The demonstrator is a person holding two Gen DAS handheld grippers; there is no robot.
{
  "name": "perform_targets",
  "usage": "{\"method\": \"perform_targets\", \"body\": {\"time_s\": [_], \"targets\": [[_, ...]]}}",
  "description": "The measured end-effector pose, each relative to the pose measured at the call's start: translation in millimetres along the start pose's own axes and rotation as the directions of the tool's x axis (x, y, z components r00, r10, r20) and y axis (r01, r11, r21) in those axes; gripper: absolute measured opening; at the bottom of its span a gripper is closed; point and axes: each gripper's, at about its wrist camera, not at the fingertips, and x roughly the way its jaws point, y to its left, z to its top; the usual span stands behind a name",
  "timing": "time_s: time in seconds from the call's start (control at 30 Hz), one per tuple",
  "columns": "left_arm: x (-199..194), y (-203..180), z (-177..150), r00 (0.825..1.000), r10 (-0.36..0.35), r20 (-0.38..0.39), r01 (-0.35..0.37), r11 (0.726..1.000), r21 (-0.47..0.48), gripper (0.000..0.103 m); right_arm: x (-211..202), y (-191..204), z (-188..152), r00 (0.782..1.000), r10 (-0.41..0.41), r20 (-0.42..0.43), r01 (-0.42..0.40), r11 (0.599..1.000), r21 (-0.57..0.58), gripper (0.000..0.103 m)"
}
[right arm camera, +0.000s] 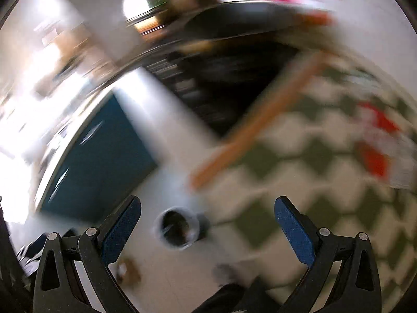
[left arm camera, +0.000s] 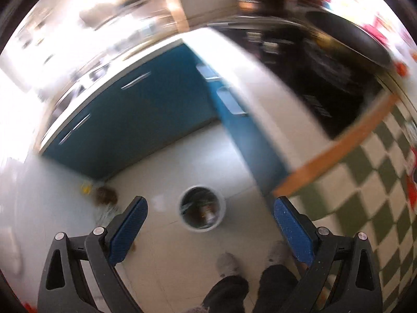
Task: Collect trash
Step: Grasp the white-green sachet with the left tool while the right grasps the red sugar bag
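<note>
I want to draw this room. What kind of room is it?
Probably a kitchen or dining corner: teal cabinet doors with slim metal handles under a pale worktop, a green-and-white checked tablecloth on a table, and a round white waste bin standing on the pale floor.

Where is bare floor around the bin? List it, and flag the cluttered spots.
Bare floor lies between the white bin and the blue cabinets. Crowded: brown and yellow litter at the cabinet corner, and the person's shoes below the bin.

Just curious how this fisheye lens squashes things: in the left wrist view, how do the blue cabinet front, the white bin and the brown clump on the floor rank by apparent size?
1. Blue cabinet front
2. White bin
3. Brown clump

Lens distortion makes true sizes unsure.
</note>
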Motion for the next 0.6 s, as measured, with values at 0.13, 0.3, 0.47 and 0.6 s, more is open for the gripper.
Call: {"method": "perform_targets", "body": {"time_s": [0.13,0.3,0.47,0.6], "targets": [[8,-109,25,0.999,-0.036,-0.004,0.036,0.987,0.156,0.099,4,-155,33,0.971,-0.239,0.007,0.227,0.931,0.286,0.103],[20,-228,38,1.000,-0.027,-0.007,0.028,0.939,0.344,0.100,50,-289,56,0.941,-0.319,-0.112,0.332,0.816,0.473,0.103],[20,-287,39,1.000,-0.011,-0.001,0.010,0.902,0.431,0.099,81,-302,61,0.937,-0.336,-0.095,0.342,0.824,0.451,0.078],[18,-315,43,1.000,-0.009,0.005,0.005,0.879,0.477,0.099,83,-296,55,0.918,-0.396,-0.015,0.368,0.839,0.401,0.026]]}}
